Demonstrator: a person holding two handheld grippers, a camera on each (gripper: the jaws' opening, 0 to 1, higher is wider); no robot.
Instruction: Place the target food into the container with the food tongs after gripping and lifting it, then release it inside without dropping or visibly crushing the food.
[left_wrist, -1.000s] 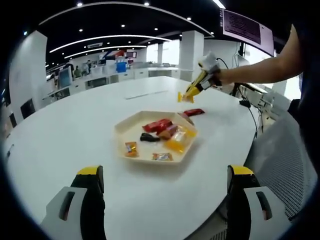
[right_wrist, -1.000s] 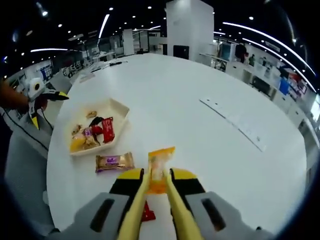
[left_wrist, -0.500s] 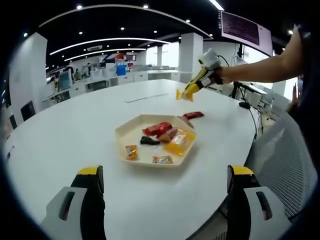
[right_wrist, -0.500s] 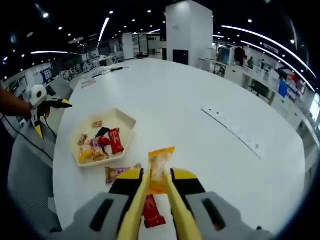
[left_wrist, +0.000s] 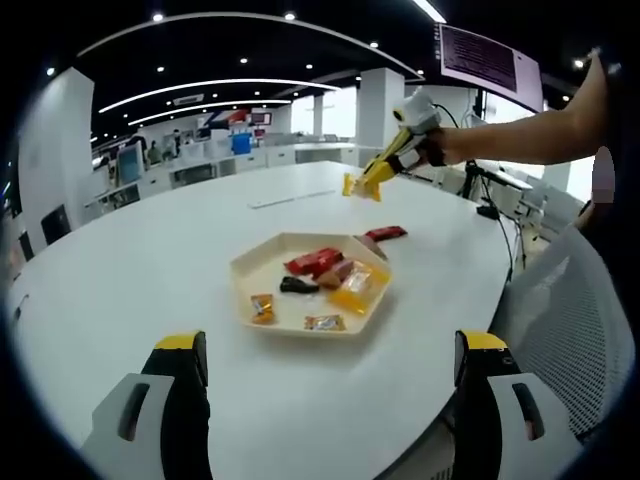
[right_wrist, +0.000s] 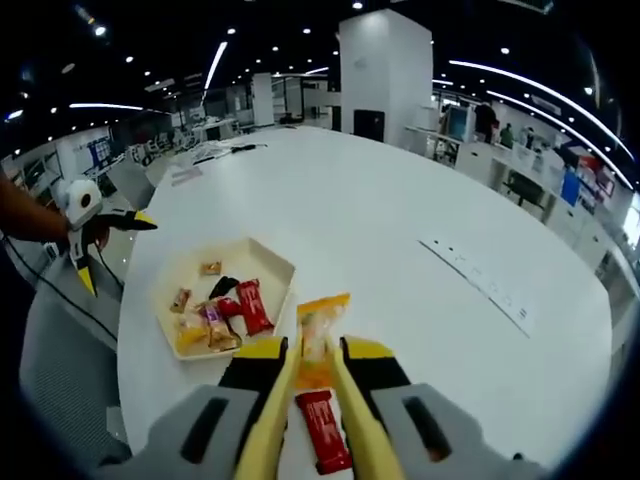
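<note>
Crinkly orange packet (right_wrist: 321, 330); hexagonal tray (right_wrist: 277, 262)

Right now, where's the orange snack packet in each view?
Left gripper view: orange snack packet upper centre-right, held aloft in the tongs of the right gripper.
Right gripper view: bottom centre, pinched between the yellow tongs.
Shared landmark: hexagonal tray on the white table.
</note>
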